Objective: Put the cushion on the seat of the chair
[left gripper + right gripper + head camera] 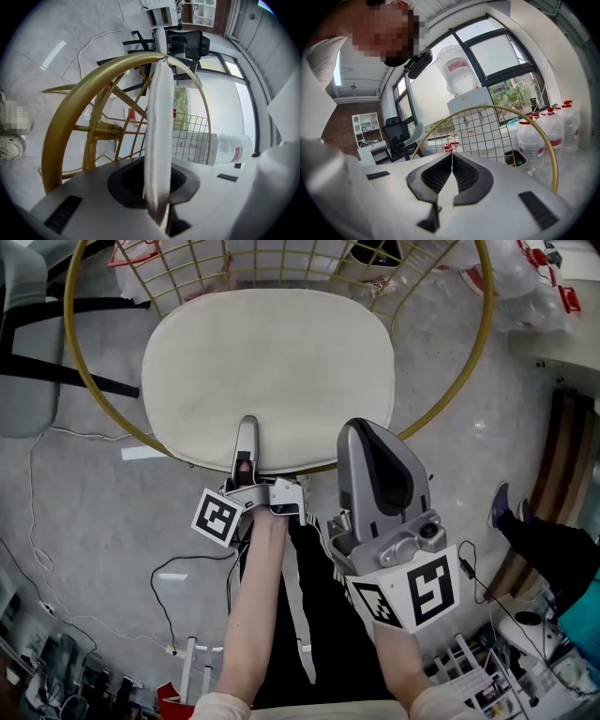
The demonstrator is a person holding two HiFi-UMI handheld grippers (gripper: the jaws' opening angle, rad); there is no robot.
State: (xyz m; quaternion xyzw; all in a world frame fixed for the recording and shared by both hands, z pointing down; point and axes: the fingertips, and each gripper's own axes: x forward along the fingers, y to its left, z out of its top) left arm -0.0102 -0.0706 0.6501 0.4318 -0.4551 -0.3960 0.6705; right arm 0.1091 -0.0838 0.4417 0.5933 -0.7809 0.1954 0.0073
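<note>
The cream cushion (267,371) lies flat inside the round gold chair frame (487,315), over its seat. My left gripper (246,432) is shut on the cushion's near edge. In the left gripper view that edge is a white band (157,122) standing between the jaws, with the gold rim (79,89) beyond. My right gripper (361,432) hangs to the right of the left one, above the near rim and clear of the cushion. Its jaws (451,161) meet with nothing between them, and the chair's wire back (487,126) shows ahead.
Large water bottles (534,140) and a water dispenser (459,79) stand behind the chair. A grey chair (23,334) sits at the left. Cables (187,568) trail over the floor near my legs. Another person's leg and shoes (511,507) are at the right.
</note>
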